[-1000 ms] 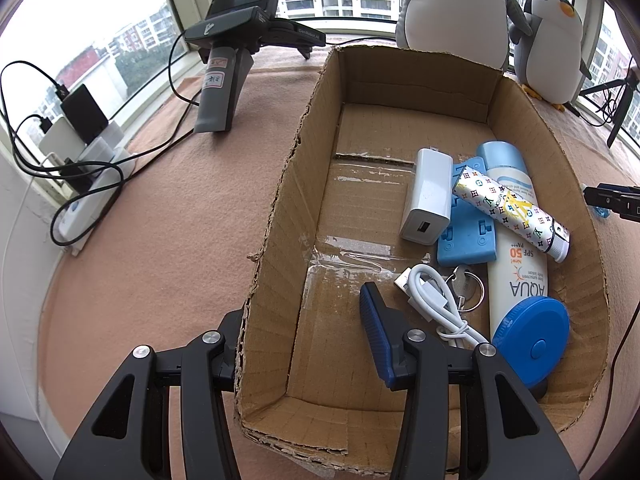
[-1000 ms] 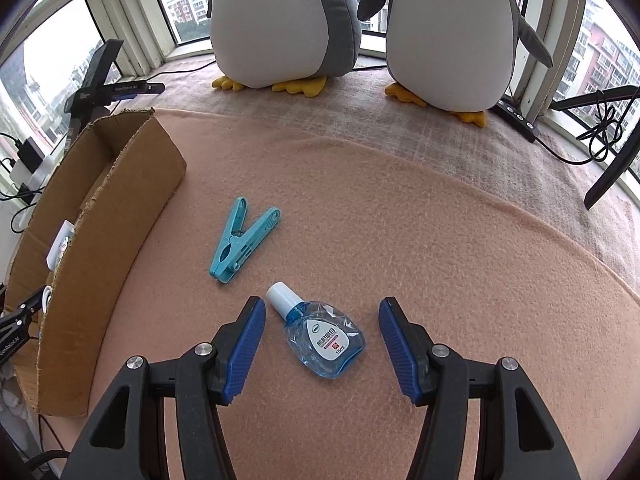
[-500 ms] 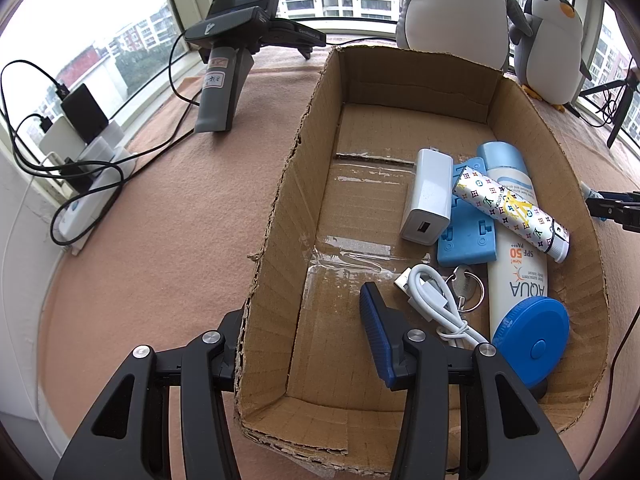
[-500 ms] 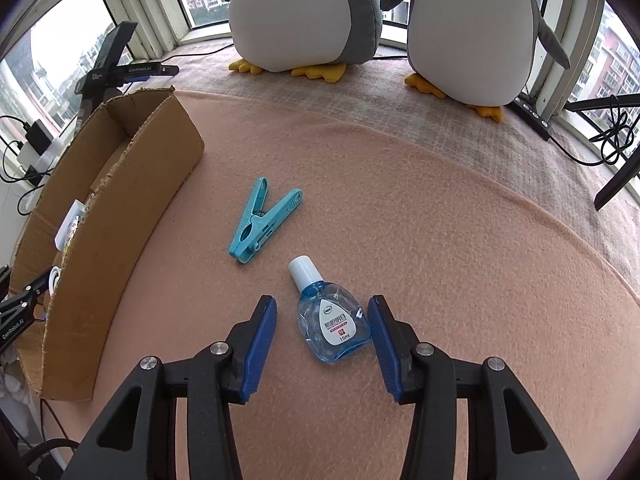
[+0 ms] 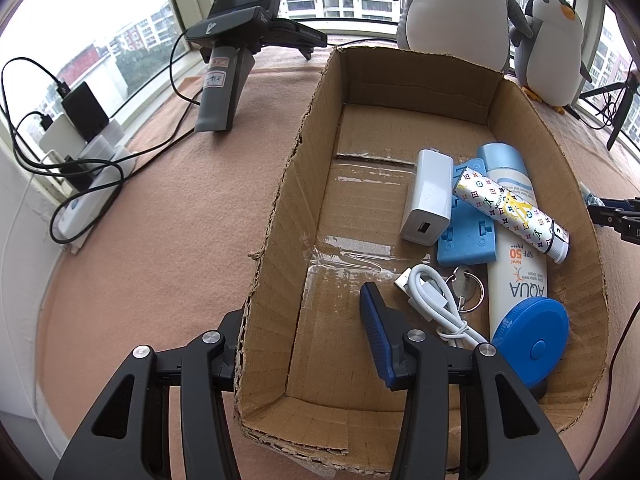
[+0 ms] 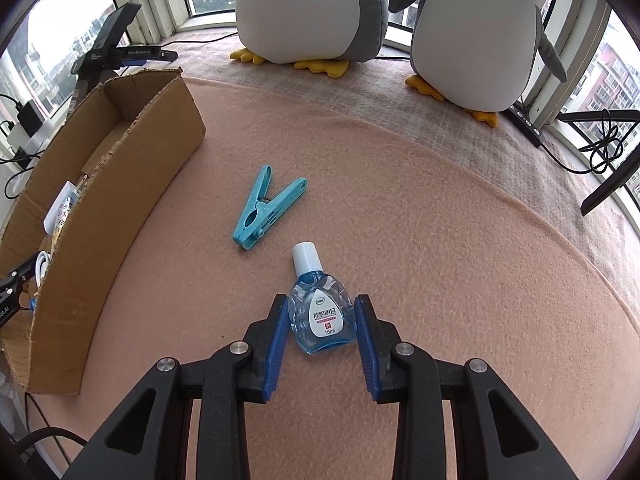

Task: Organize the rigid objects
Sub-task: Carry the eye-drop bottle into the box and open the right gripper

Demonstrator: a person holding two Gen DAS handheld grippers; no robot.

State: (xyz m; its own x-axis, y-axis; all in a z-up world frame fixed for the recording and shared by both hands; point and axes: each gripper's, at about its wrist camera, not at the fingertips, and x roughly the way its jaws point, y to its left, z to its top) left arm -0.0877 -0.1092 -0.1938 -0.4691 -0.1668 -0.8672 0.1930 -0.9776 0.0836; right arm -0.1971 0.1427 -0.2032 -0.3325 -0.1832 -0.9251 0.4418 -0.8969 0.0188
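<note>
**Right gripper closing in on the eye-drop bottle**

My right gripper [image 6: 322,320] brackets the eye-drop bottle [image 6: 322,316], which lies flat on the pink desk cover [image 6: 440,220] with its white cap pointing away from me. The blue pads sit right at the bottle's two sides; I cannot tell whether they press it yet. Just beyond the cap lies a teal clothespin [image 6: 267,208], apart from the bottle. The cardboard box [image 6: 132,152] stands along the left side of the desk.

My left gripper [image 5: 308,320] is spread wide, straddling the box's near left wall: one finger outside, the other inside. Along the box's right side lie a white charger [image 5: 428,198], a sunscreen bottle [image 5: 516,264], a patterned tube [image 5: 510,210], a white cable [image 5: 434,300] and a blue tape measure [image 5: 530,340].
</note>
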